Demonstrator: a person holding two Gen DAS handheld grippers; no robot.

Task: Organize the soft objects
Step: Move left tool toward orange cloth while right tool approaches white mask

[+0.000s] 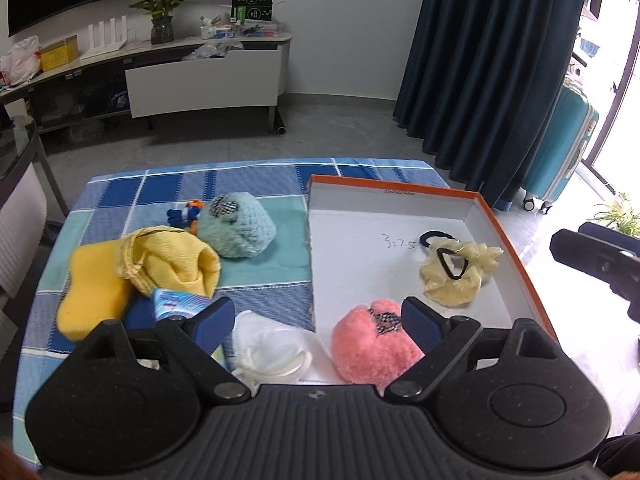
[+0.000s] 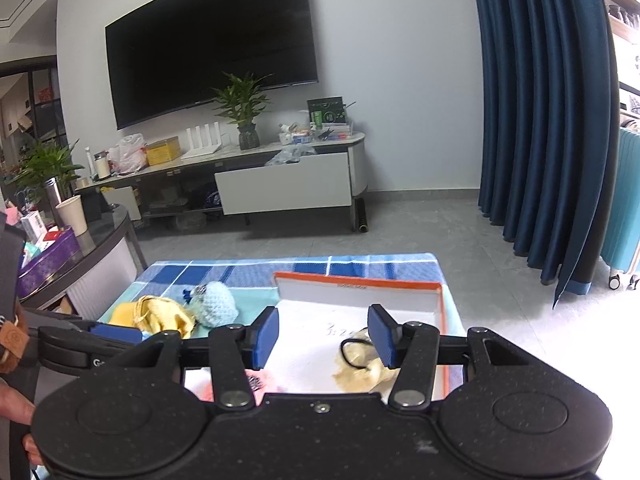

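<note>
My left gripper [image 1: 318, 322] stands open above the front edge of the white box with an orange rim [image 1: 508, 232]. A pink fluffy piece [image 1: 368, 348] lies in the box under its right finger, not gripped. A white soft piece [image 1: 272, 350] lies on the checked cloth between the fingers. In the box lie a pale yellow scrunchie [image 1: 460, 276] and a black hair tie [image 1: 434, 237]. My right gripper [image 2: 324, 336] is open and empty over the box [image 2: 360, 282], with the scrunchie [image 2: 360, 372] below it.
On the blue checked cloth [image 1: 260, 184] left of the box lie a light blue knitted piece [image 1: 236, 226], a yellow cloth [image 1: 172, 260], a yellow sponge [image 1: 92, 292], a blue packet [image 1: 180, 304] and a small blue-orange toy [image 1: 188, 214]. A glass side table [image 2: 100, 240] stands left.
</note>
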